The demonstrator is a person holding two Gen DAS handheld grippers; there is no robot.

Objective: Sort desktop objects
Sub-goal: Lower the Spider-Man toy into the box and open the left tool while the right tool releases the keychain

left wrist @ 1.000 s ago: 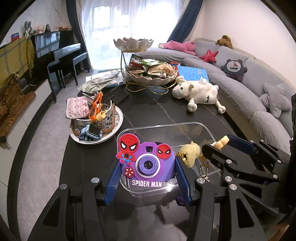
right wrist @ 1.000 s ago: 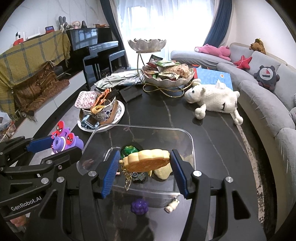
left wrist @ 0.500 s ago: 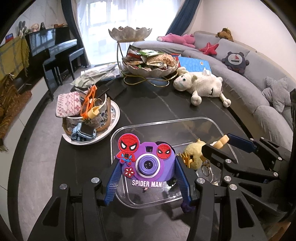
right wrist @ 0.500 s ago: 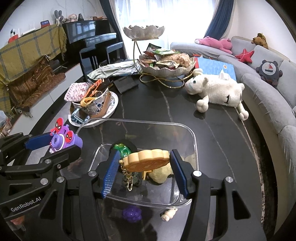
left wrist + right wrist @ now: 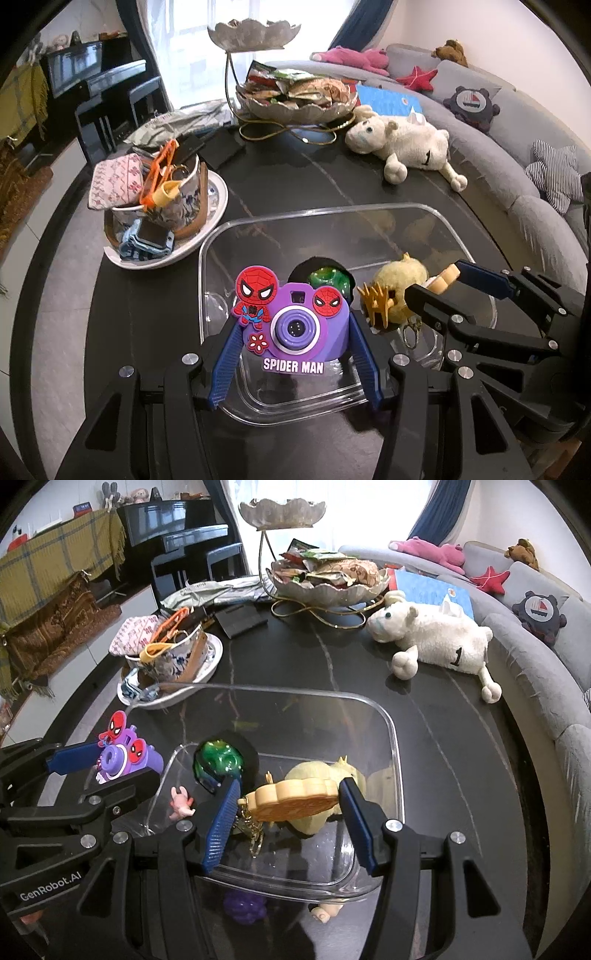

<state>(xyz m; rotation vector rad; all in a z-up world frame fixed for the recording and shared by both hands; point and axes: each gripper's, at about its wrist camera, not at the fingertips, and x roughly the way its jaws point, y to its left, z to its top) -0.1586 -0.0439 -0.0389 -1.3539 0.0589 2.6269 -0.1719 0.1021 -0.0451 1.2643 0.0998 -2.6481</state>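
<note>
My left gripper (image 5: pixel 293 332) is shut on a purple Spider-Man toy camera (image 5: pixel 295 325) and holds it over the near left part of a clear plastic bin (image 5: pixel 332 218). My right gripper (image 5: pixel 286 805) is shut on a tan cookie-shaped keychain (image 5: pixel 295 799) with a gold clasp, low inside the same bin (image 5: pixel 391 746). In the bin lie a yellow plush chick (image 5: pixel 321 775), a green toy on a black disc (image 5: pixel 219 762) and a small pink figure (image 5: pixel 181 803). The camera also shows in the right wrist view (image 5: pixel 123 755).
A plate with a cup of odds and ends (image 5: pixel 162 206) stands left of the bin. A white plush sheep (image 5: pixel 406 142) and a tiered snack bowl (image 5: pixel 295 96) lie behind. A purple toy (image 5: pixel 243 906) and a small cream figure (image 5: pixel 325 912) lie just before the bin.
Both grippers have moved forward and down over the bin with their toys still held. The keychain now hangs lower inside the bin, by the chick.
</note>
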